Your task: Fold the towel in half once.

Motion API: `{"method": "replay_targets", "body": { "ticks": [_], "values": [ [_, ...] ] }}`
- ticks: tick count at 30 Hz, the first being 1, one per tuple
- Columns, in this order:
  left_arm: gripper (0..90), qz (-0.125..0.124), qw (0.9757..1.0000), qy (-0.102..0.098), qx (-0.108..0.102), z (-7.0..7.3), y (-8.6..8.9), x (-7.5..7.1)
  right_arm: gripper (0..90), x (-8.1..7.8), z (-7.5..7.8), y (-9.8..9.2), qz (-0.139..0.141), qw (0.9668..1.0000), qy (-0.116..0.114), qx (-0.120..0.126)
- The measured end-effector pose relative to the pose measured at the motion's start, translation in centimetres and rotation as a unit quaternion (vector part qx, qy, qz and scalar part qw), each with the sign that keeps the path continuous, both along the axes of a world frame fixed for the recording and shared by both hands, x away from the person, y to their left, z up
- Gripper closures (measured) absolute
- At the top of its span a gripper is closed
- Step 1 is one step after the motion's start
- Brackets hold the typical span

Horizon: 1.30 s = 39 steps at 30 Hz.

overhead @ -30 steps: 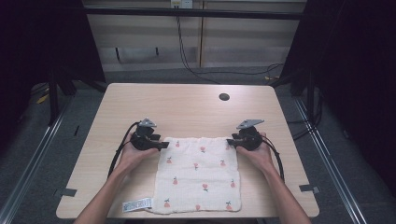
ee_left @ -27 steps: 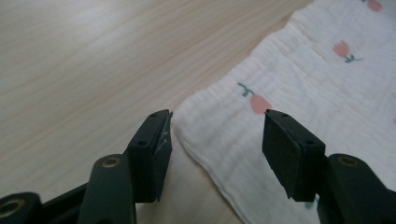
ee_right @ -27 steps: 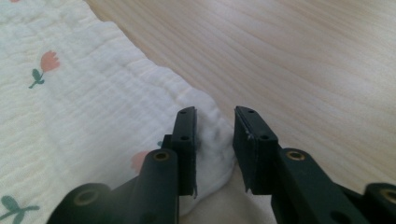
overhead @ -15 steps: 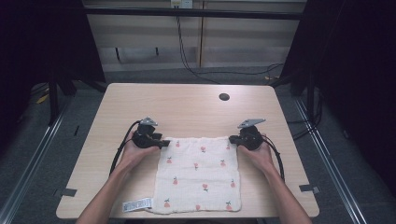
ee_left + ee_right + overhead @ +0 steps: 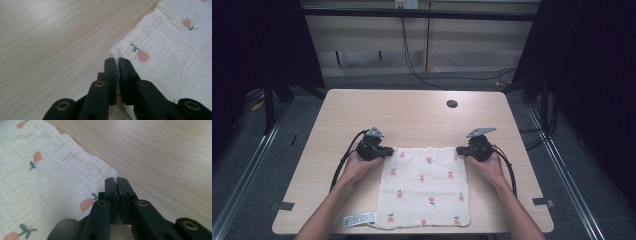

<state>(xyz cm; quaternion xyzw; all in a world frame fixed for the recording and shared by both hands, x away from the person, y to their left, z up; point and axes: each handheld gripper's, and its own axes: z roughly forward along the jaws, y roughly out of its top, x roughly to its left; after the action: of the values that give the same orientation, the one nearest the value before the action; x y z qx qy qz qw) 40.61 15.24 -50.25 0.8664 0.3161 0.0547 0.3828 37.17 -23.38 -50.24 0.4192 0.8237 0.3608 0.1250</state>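
Observation:
A white cloth (image 5: 424,187) printed with small pink flowers lies flat on the near half of the wooden table (image 5: 412,115). My left gripper (image 5: 384,151) is shut on its far left corner, and in the left gripper view the jaws (image 5: 116,60) pinch the cloth (image 5: 175,50) edge between them. At the far right corner my right gripper (image 5: 459,150) is shut as well. The right gripper view shows its jaws (image 5: 116,179) closed on the corner of the cloth (image 5: 37,182). Both grippers rest low on the tabletop, each held by a hand.
A white label (image 5: 359,220) sticks out from the cloth's near left corner at the table's front edge. A dark round hole (image 5: 452,104) sits in the table's far right part. Black cables trail from both grippers toward the person.
The right gripper has edged slightly to the right with its corner. The left gripper and the cloth have hardly moved.

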Motion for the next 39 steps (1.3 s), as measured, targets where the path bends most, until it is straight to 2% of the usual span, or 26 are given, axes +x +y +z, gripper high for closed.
{"method": "replay_targets", "body": {
  "ticks": [1, 2, 3, 5, 6, 8, 9, 18, 21, 24, 25, 30, 35, 37, 39],
  "values": [
    [85.9, -0.007, 0.9999, 0.012, -0.007, 0.0, -0.1, 0.0, 87.8, 0.0, 0.0, 0.0, -0.001, 1.0, 0.0, -0.003],
    [86.4, -0.011, 0.9999, 0.01, -0.002, 0.1, -0.2, -0.1, 88.0, 0.0, 0.0, 0.1, 0.001, 1.0, 0.002, 0.007],
    [86.8, -0.012, 0.9999, 0.009, 0.004, 0.1, -0.2, -0.2, 88.1, -0.1, 0.0, 0.1, -0.001, 1.0, 0.003, 0.005],
    [87.3, -0.016, 0.9998, 0.012, 0.0, 0.2, -0.3, -0.4, 88.6, -0.1, 0.0, 0.1, -0.001, 0.9999, 0.006, 0.012],
    [87.3, -0.021, 0.9996, 0.014, -0.008, 0.1, -0.3, -0.4, 88.9, -0.2, 0.0, 0.1, 0.0, 0.9999, 0.007, 0.012],
    [87.4, -0.019, 0.9997, 0.011, -0.01, 0.4, -0.2, -0.5, 89.1, -0.2, 0.1, 0.0, -0.006, 0.9999, 0.005, 0.011],
    [87.5, -0.017, 0.9997, 0.01, -0.017, 0.5, 0.0, -0.5, 89.2, -0.2, 0.2, -0.1, -0.011, 0.9999, 0.002, 0.011],
    [87.6, -0.007, 0.9985, 0.011, -0.054, 1.4, 1.3, -0.5, 89.5, -0.3, 1.1, -1.1, -0.015, 0.998, -0.006, 0.061],
    [87.6, -0.005, 0.9979, 0.003, -0.065, 1.7, 1.6, -0.5, 89.5, -0.3, 1.6, -1.3, -0.009, 0.9971, -0.011, 0.074],
    [87.6, -0.006, 0.9969, -0.002, -0.078, 2.2, 1.7, -0.5, 89.5, -0.6, 2.3, -1.3, -0.004, 0.9976, -0.018, 0.067],
    [87.6, -0.005, 0.9969, -0.006, -0.079, 2.3, 1.7, -0.5, 89.5, -0.7, 2.6, -1.4, -0.002, 0.9967, -0.022, 0.078],
    [87.6, -0.001, 0.9969, -0.019, -0.076, 3.0, 1.7, -0.8, 89.6, -0.9, 4.1, -1.9, -0.003, 0.9942, -0.043, 0.099],
    [87.7, -0.003, 0.9953, -0.038, -0.089, 4.5, 1.9, -1.5, 89.6, -1.2, 5.2, -1.9, -0.001, 0.9921, -0.058, 0.112],
    [87.6, -0.004, 0.9948, -0.05, -0.089, 5.1, 2.0, -1.7, 89.5, -1.5, 6.0, -1.8, 0.004, 0.9903, -0.069, 0.12],
    [87.6, -0.006, 0.9939, -0.053, -0.097, 5.5, 2.1, -1.7, 89.6, -1.7, 6.6, -1.7, 0.005, 0.9888, -0.078, 0.127]
  ]
}}
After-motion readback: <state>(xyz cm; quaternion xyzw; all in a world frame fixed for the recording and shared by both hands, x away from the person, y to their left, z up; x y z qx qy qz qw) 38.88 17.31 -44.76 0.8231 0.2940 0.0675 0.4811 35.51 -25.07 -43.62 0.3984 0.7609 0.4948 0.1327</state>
